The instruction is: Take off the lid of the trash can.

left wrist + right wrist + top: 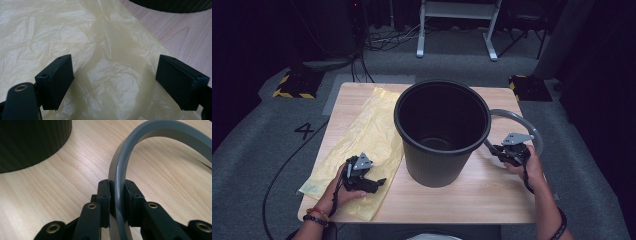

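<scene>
While the left gripper [379,182] is held open over the yellow bag [362,135], the grey ring [130,157] is clamped by the right gripper [117,195].

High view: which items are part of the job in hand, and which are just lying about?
In the job:
- grey ring, clamped in the right claw
- yellow plastic bag, flat under the open left claw
- black bin, mid-table

Lying about:
- floor cables
- white frame legs
- hazard-striped blocks
</scene>
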The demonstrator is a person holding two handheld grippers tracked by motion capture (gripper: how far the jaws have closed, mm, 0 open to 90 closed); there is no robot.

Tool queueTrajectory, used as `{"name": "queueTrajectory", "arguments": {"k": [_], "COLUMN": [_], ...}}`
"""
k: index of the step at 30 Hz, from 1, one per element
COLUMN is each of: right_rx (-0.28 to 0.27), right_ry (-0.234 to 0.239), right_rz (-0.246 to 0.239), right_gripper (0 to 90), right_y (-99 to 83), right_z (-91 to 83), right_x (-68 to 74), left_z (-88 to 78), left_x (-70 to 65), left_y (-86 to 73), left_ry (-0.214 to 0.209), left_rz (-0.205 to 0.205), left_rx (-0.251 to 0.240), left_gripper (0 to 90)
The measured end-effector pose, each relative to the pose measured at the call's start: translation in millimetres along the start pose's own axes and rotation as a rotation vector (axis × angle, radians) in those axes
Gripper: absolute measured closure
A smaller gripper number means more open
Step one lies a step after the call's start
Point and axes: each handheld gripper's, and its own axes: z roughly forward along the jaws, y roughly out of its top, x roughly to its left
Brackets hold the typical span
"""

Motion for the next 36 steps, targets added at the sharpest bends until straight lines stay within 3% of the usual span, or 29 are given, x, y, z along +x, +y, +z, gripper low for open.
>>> {"name": "queueTrajectory", "arguments": {"k": [6,13,21,25,27,33,36], "right_rx": [0.024,-0.010,-0.068,-0.068,-0.064,-0.053,-0.044], "right_ry": [0.014,0.042,0.100,0.099,0.095,0.094,0.090], "right_rz": [-0.046,0.008,0.093,0.096,0.086,0.083,0.078], "right_gripper": [76.2,74.5,57.8,51.1,48.7,47.0,46.8], "right_y": [2.4,4.5,-0.6,-2.7,-3.8,-10.9,-14.9], "right_z": [29.3,44.9,35.5,27.4,22.9,7.9,3.4], "right_x": [-1.7,-7.3,-11.5,-12.4,-11.3,-9.1,-8.5], "left_z": [0.2,0.1,-0.5,0.7,0.9,3.9,3.2], "left_x": [-0.3,-1.4,-5.1,-5.5,-6.2,-10.3,-18.0], "left_y": [0.6,3.3,6.7,10.7,14.4,23.4,29.7], "left_ry": [0.003,0.011,0.028,0.053,0.085,0.044,0.019], "left_rz": [-0.003,-0.008,-0.024,-0.005,0.025,0.020,0.044], "left_rx": [0.004,0.024,0.055,0.066,0.076,0.100,0.086], "left_gripper": [14.5,14.6,15.0,15.0,15.8,17.2,16.9]}}
